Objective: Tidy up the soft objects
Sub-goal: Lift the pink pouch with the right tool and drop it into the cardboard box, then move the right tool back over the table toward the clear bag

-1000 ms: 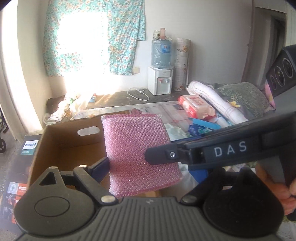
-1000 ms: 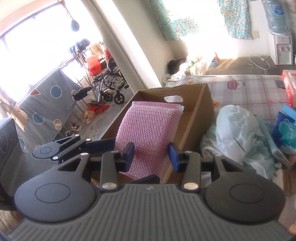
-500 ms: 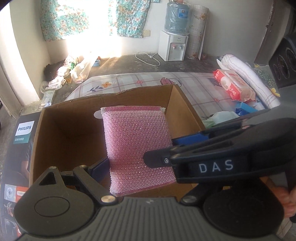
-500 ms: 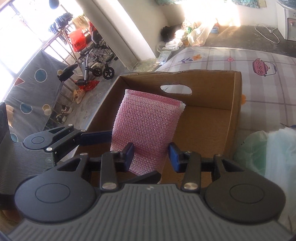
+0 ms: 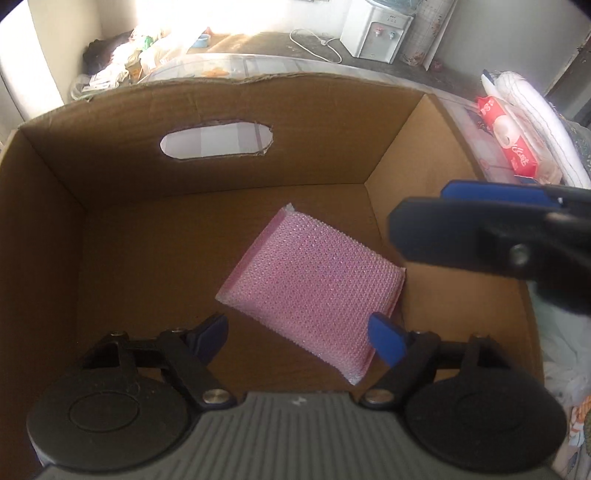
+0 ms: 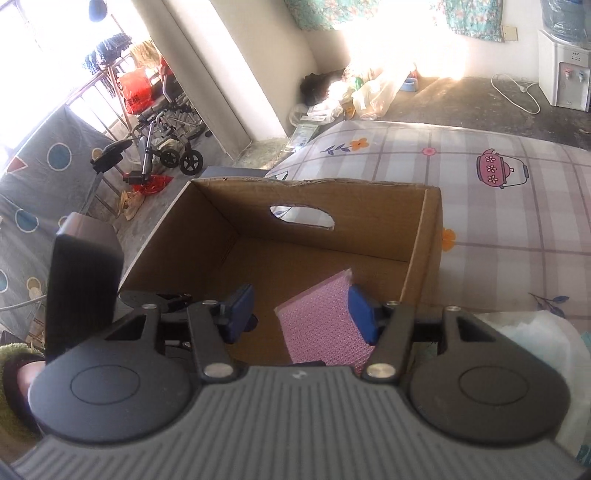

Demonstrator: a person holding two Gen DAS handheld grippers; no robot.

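The sponge (image 5: pixel 312 286) is pink with a fine glittery mesh weave. The cardboard box (image 5: pixel 229 99) is plain brown. The left gripper (image 5: pixel 297 338) and right gripper (image 6: pixel 301 312) are black with blue pads (image 5: pixel 386 341) on the jaws. The bed sheet (image 6: pixel 517 206) is pale grey with a lilac check, printed with orange and pink flowers and a pink pot. The curtain (image 6: pixel 469 14) is teal with a floral print. The tissue pack (image 5: pixel 511 142) is red and white. The water dispenser (image 6: pixel 563 74) is white.

one pink sponge (image 5: pixel 312 286), one cardboard box (image 5: pixel 221 99), two grippers: left gripper (image 5: pixel 297 338), right gripper (image 6: pixel 301 314)
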